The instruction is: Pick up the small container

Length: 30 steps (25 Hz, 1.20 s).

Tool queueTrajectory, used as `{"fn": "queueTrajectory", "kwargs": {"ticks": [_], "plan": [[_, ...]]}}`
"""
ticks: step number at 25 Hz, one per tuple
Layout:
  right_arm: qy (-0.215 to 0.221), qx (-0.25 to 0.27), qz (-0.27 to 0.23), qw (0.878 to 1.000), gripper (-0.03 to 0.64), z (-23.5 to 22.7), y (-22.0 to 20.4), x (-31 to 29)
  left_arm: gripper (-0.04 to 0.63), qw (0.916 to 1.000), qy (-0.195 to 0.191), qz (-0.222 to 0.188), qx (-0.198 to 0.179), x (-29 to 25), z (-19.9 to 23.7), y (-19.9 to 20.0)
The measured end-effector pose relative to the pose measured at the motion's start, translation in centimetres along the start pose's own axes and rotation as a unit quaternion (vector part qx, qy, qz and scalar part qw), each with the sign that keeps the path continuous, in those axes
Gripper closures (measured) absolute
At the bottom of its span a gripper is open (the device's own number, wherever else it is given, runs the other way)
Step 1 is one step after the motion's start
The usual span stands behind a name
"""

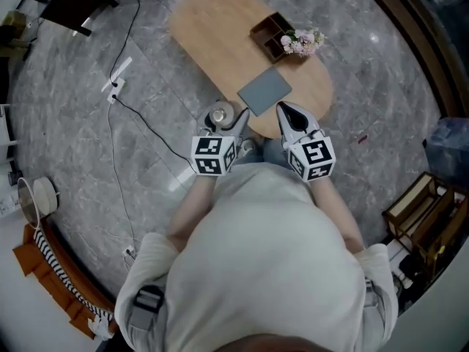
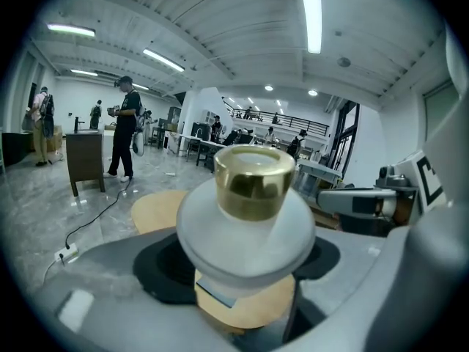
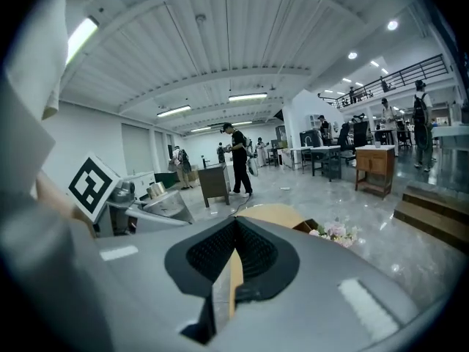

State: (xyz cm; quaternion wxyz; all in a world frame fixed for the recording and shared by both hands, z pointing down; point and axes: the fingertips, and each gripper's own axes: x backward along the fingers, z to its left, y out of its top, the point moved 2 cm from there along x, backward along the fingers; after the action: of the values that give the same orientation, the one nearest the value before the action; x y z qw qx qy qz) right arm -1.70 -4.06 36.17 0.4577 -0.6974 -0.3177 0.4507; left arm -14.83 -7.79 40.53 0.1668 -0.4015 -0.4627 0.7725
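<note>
The small container (image 1: 218,114), a frosted white jar with a gold lid (image 2: 254,182), sits clamped between the jaws of my left gripper (image 1: 226,122), lifted off the wooden table (image 1: 212,35) at its near end. In the left gripper view the small container (image 2: 249,226) fills the middle, upright, with the left gripper (image 2: 245,273) shut round its white body. My right gripper (image 1: 284,112) hovers beside it over the table's near edge. Seen from its own camera, the right gripper (image 3: 233,262) has its jaws pressed together with nothing between them.
On the table lie a grey mat (image 1: 264,91), a dark wooden tray (image 1: 270,34) and pink flowers (image 1: 303,42). A black cable (image 1: 139,119) and a power strip (image 1: 117,81) run across the marble floor at the left. People stand in the hall beyond.
</note>
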Motion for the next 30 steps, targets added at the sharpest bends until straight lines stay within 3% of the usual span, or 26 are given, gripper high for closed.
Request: {"fn": "queueTrajectory", "kwargs": {"ticks": [11, 30], "plan": [[-0.005, 0.017, -0.008, 1.000, 0.620, 0.6, 0.9, 0.2, 0.244, 0.9999, -0.004, -0.016, 0.003, 1.7, 0.3, 0.8], [-0.027, -0.006, -0.008, 1.000, 0.620, -0.7, 0.4, 0.2, 0.245, 0.9999, -0.005, -0.009, 0.008, 0.4, 1.0, 1.0]]}}
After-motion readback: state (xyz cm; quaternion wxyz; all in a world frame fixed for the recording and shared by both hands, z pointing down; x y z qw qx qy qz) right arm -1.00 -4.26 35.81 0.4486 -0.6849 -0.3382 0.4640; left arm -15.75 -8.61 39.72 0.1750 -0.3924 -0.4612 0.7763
